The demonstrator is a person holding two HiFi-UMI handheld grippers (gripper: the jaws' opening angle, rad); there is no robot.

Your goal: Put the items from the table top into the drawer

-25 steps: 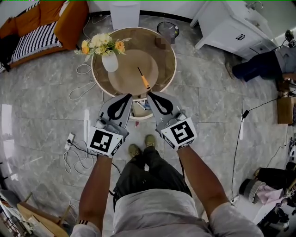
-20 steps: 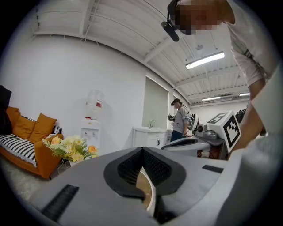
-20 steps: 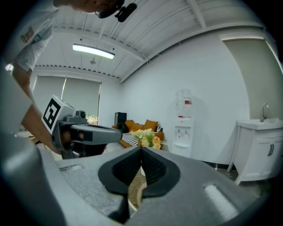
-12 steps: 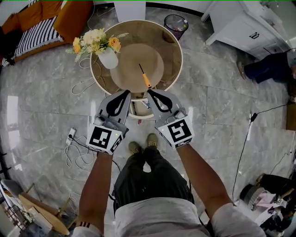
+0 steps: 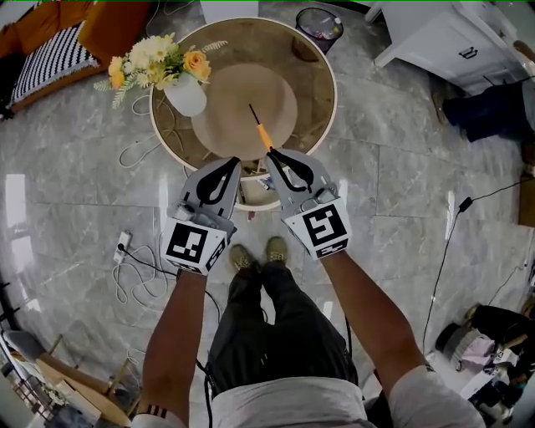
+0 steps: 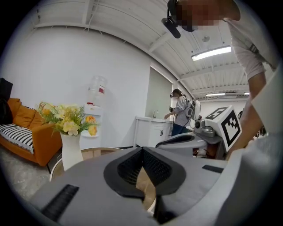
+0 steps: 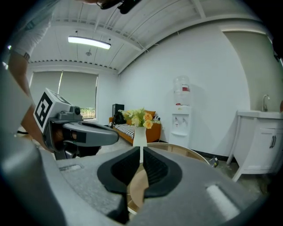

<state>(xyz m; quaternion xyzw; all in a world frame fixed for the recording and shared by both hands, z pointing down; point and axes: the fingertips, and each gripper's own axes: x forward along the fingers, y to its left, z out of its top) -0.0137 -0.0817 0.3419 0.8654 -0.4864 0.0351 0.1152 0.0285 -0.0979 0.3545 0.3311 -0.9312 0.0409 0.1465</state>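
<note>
A screwdriver (image 5: 260, 131) with an orange handle lies on the round glass-topped table (image 5: 326, 92), its handle toward me. Below the table's near edge a white drawer (image 5: 255, 194) stands pulled out, with some items inside. My left gripper (image 5: 234, 160) (image 6: 142, 149) hangs over the near rim, shut, with nothing in it. My right gripper (image 5: 269, 152) (image 7: 141, 150) is beside it, its tips just short of the screwdriver's handle. Its jaws have just been opening and stand a thin slit apart, with nothing between them.
A white vase of yellow flowers (image 5: 185, 94) (image 6: 70, 150) (image 7: 139, 137) stands on the table's left side. A bin (image 5: 320, 23), a white cabinet (image 5: 451, 42), an orange sofa (image 5: 50, 50) and floor cables (image 5: 138, 267) surround the table. Another person's legs (image 5: 493, 109) show at right.
Both grippers have sunk and drawn closer to the table's near edge. The right tips now lie close to the screwdriver's handle. The screwdriver and vase have not moved on the table.
</note>
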